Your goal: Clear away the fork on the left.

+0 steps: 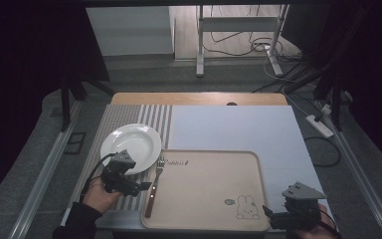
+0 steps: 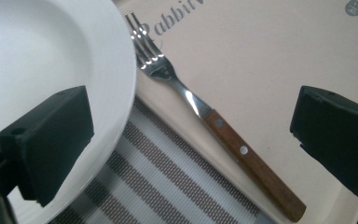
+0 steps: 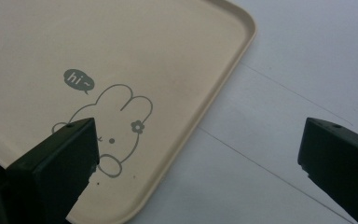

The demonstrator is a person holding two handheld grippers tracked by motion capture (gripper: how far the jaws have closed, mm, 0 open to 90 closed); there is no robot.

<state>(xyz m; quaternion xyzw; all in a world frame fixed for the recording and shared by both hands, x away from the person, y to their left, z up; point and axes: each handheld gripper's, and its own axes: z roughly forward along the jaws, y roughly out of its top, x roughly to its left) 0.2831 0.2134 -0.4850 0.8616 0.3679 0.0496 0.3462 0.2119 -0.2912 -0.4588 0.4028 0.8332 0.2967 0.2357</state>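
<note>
Landmark: beige tray (image 1: 214, 199), near edge of table.

Fork (image 1: 153, 186) lies along the tray's left rim, tines away from the person, wooden handle toward them. White plate (image 1: 132, 145) sits just beyond the tray's left corner, on the striped mat (image 1: 129, 117); its rim is just beside the tines.

Left gripper (image 1: 140, 187) hovers at the tray's left edge, jaws spread wide, holding nothing. Right gripper (image 1: 268, 213) rests at the tray's near right corner, jaws also wide apart and empty.

Step in hand, as I judge it: picking up the fork. Best to straddle the wooden handle across its width, come down low enough to get under the tray rim's slope, and close on the handle, not the slick metal neck. Keep the outer jaw clear of the plate rim.

Left gripper view shows the fork (image 2: 214, 121) handle's two rivets and the tines nearly under the plate (image 2: 51, 56); high view cannot resolve that. Right gripper view shows the tray's (image 3: 223, 84) rabbit print (image 3: 114, 128).
</note>
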